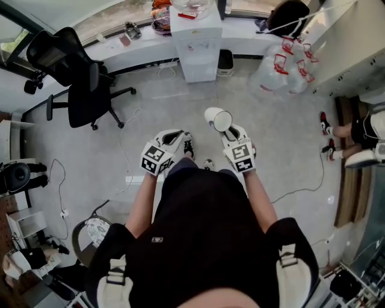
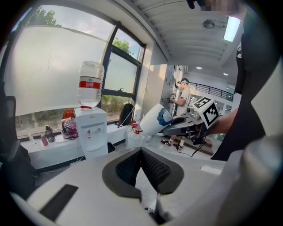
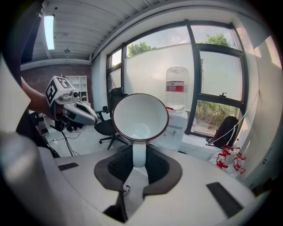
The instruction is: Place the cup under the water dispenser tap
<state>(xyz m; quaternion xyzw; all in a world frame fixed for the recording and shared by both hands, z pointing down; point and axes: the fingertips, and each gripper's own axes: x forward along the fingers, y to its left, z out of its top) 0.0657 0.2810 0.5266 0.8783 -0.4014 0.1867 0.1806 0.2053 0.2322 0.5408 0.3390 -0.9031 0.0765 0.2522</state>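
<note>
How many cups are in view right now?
1. The white cup is held by its handle in the right gripper, short of the water dispenser. Others could hide among the windowsill clutter.

You've got bright daylight from the windows (image 3: pixel 150 66), blown out; gripper views fisheye, corners black, edges soft.

A black office chair (image 1: pixel 78 78) stands on the grey floor (image 1: pixel 150 114) near the window ledge (image 1: pixel 120 45), and a white cable (image 1: pixel 304 187) trails loose across the floor on the far side. A heap of clear plastic bags (image 1: pixel 280 72) with red handles lies below the ledge, a black backpack (image 1: pixel 289 15) rests on it, and a small black bin (image 1: pixel 225 61) stands against the wall.
</note>
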